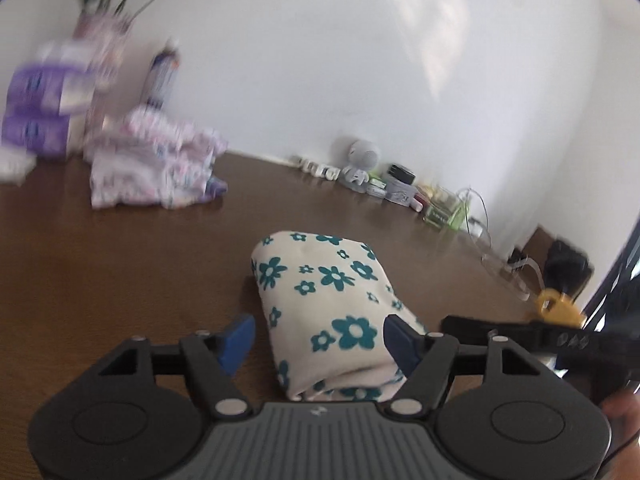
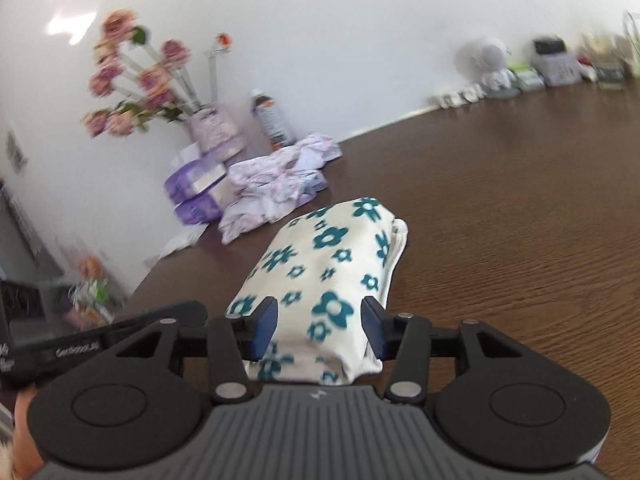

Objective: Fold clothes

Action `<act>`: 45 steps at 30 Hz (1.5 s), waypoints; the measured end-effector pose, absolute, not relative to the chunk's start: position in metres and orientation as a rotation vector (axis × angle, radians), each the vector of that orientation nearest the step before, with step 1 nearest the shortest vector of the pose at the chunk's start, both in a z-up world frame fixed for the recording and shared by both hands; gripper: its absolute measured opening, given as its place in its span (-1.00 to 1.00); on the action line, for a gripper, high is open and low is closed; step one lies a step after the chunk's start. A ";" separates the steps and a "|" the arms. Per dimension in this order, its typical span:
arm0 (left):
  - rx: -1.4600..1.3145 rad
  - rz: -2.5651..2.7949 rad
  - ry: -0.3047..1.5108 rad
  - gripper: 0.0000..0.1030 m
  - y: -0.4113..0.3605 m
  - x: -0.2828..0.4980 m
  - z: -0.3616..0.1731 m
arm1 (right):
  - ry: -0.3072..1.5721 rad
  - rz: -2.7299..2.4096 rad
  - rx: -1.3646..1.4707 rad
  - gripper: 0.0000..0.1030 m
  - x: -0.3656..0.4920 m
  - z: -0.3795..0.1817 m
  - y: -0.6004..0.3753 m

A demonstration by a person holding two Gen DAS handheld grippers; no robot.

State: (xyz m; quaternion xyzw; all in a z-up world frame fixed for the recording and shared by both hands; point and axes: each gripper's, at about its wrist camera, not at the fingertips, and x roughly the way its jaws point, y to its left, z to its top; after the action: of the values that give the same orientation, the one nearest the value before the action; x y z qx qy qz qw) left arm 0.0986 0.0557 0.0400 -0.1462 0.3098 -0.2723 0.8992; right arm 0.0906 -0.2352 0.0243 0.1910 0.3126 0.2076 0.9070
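Both gripper (image 1: pixel 320 340) (image 2: pixel 320 330) jaws gape around folded floral cloth (image 1: pixel 324 300) on brown table (image 1: pixel 120 260) by white wall (image 1: pixel 360 60).

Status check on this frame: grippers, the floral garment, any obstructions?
Left gripper and right gripper open, straddling the folded floral garment. Garment lies compact on the table. Nothing in the way.

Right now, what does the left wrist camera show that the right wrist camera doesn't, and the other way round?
Only the left wrist view shows a yellow padlock-like object at the table's right edge and loose white cables.

Only the right wrist view shows the pink flowers clearly, plus clutter beyond the table's left end.

Both show the folded flowered cloth between open hand-held gripper fingers, the wooden table, a pile of pale clothes, purple boxes and a white figurine.
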 end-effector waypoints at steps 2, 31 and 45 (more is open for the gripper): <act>-0.350 -0.545 0.700 0.30 0.053 0.110 0.034 | 0.694 0.382 0.429 -0.12 0.107 0.020 -0.230; -0.207 -0.561 0.824 -0.31 0.029 0.157 0.033 | 0.822 0.347 0.562 -0.37 0.159 -0.006 -0.229; -0.279 -0.553 0.904 -0.31 0.030 0.192 0.034 | 0.819 0.342 0.593 -0.41 0.184 -0.009 -0.231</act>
State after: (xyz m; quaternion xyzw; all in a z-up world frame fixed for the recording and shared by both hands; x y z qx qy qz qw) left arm 0.1921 0.0299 0.0344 -0.1325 0.4297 -0.2630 0.8536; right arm 0.1843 -0.2310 -0.0090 0.2826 0.3902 0.1632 0.8610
